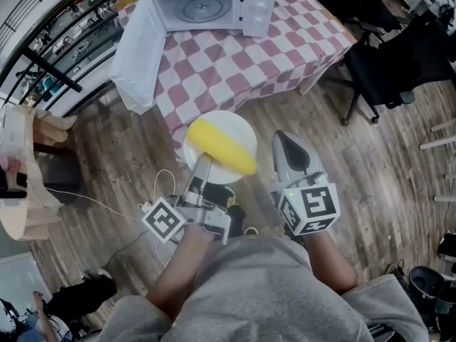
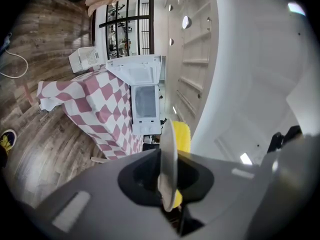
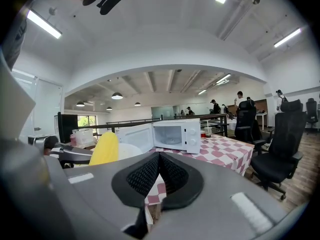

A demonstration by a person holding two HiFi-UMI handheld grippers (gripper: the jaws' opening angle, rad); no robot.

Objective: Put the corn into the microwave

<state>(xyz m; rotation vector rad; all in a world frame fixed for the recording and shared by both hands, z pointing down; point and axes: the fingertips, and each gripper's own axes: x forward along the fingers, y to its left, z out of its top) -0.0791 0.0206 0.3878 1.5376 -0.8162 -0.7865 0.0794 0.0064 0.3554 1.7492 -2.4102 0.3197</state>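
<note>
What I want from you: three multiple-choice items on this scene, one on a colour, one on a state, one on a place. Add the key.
1. The checked tablecloth is white and:
A. pink
B. blue
C. green

2. The white microwave oven has its door:
A. shut
B. open
C. missing

3. The yellow corn cob lies:
A. inside the microwave
B. on the tablecloth
C. on the white round plate

Key:
1 A, since pink squares alternate with white ones in the head view.
2 B, since the door stands out to the side and the bare cavity shows.
3 C, since the cob rests on the plate, whose rim the left gripper clamps in its jaws, short of the table.
</note>
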